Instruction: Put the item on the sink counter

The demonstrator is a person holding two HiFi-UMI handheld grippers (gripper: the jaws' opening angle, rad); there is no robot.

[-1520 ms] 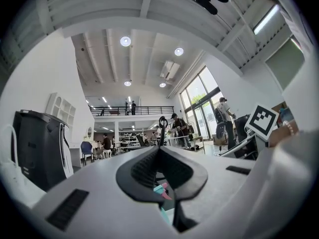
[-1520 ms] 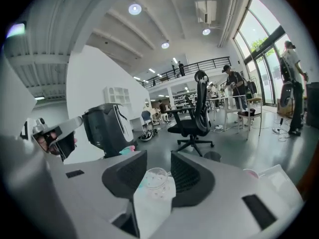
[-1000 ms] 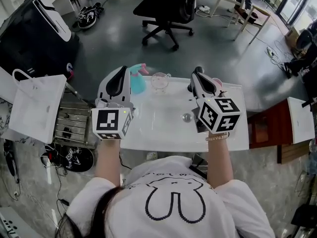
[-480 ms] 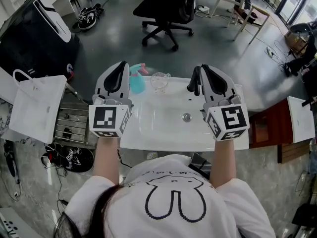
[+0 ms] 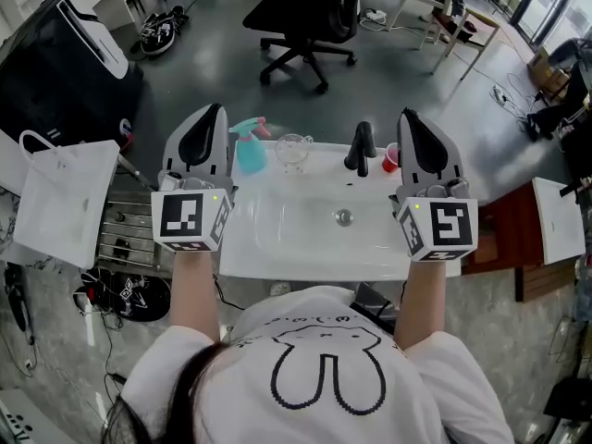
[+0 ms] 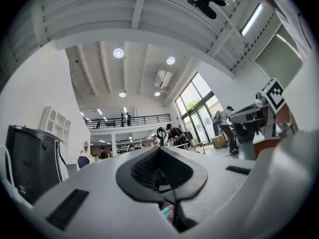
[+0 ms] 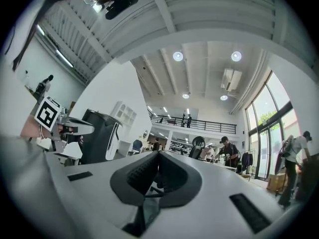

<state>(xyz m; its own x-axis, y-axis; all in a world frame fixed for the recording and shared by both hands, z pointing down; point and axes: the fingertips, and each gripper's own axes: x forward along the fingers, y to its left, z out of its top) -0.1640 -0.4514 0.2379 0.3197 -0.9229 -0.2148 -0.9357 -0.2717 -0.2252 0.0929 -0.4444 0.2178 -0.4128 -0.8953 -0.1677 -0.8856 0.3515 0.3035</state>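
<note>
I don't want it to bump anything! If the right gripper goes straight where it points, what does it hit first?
Probably nothing close. The shut right gripper tilts upward, and its own view shows only open room ahead. The small red cup sits beside it, lower, out of its line.

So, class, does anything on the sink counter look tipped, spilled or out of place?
Nothing stands out. The spray bottle, glass cup and red cup all appear upright along the back of the sink counter, either side of the faucet, with no spill visible.
</note>
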